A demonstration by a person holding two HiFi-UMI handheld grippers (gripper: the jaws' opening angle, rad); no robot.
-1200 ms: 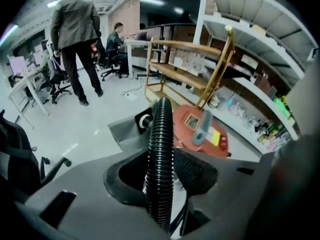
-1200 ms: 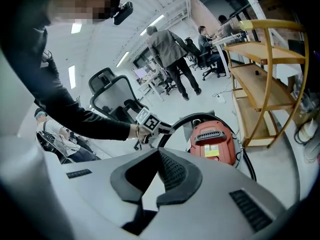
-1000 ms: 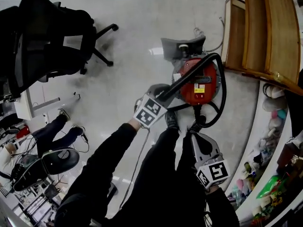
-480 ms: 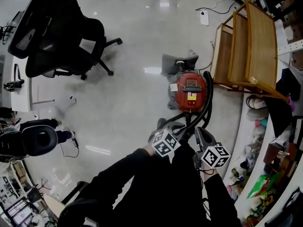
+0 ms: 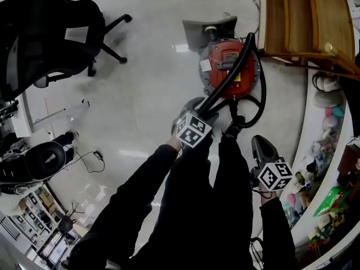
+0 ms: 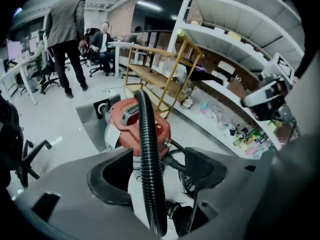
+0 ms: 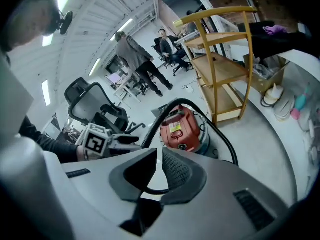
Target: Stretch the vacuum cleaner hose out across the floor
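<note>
The vacuum cleaner [image 5: 220, 61], a red canister, sits on the pale floor [image 5: 146, 83] just left of a wooden rack [image 5: 304, 16], with a grey flat piece [image 5: 205, 27] at its far side. Its black ribbed hose [image 5: 230, 75] is not laid out straight. From the person's left side it runs diagonally far and right over the red body, bends at the far right edge and curls back along the canister's right side towards the person's feet.

The left hand-held gripper [image 6: 160, 159] is near the canister's near left corner. Its jaws have just been opening and now stand wide apart. The hose passes lengthwise between them with a gap on either side (neither pad presses on it).

The right hand-held gripper [image 7: 159, 159] hangs lower and further right, well apart from the hose. Its jaws are closed almost tip to tip, with nothing clamped between them. A thin dark line seen through the slit lies beyond the jaws; I cannot tell whether it is hose or cord.

A black office chair [image 5: 50, 38] stands far left. A white shelf [image 5: 315, 151] carrying small coloured items curves along the right. In the left gripper view a person [image 6: 67, 34] stands far off on the left.
</note>
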